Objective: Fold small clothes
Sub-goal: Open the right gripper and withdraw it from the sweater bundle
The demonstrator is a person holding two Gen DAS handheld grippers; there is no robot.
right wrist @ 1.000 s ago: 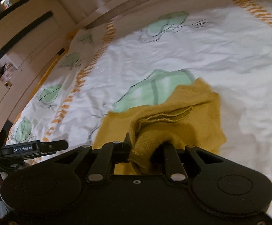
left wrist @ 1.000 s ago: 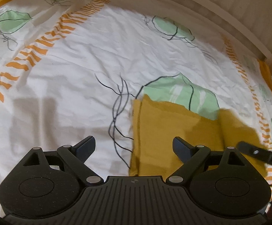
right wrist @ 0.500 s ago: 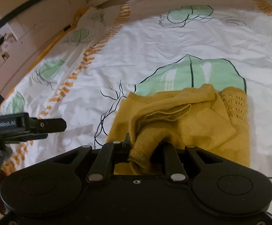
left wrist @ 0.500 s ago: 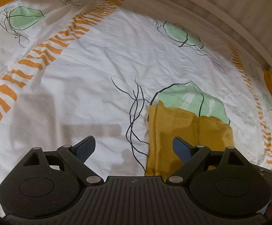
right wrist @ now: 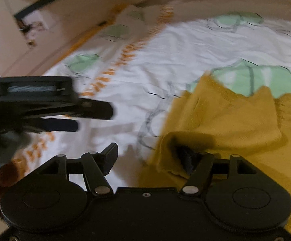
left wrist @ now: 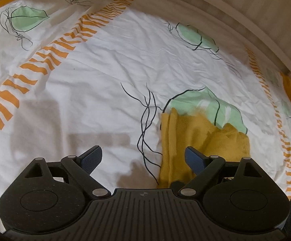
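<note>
A small mustard-yellow knit garment (left wrist: 187,138) lies partly folded on the white printed bedsheet (left wrist: 105,92). In the right wrist view the garment (right wrist: 229,118) fills the right side, its near edge folded over. My left gripper (left wrist: 143,158) is open and empty, just left of the garment's near edge; its right finger overlaps the cloth in view. My right gripper (right wrist: 151,158) is open; its right finger (right wrist: 187,159) sits under a loose fold of the garment. The left gripper also shows in the right wrist view (right wrist: 73,116), blurred, at the left.
The sheet has green leaf prints (left wrist: 201,104) and orange striped bands (left wrist: 51,58). A pale wooden bed frame (left wrist: 235,26) curves along the far edge. Light wooden furniture (right wrist: 51,30) stands beyond the bed on the left.
My right gripper has opened and let go of the garment, which now lies folded over on the sheet. Both grippers have shifted left; the right view is blurred with motion.
</note>
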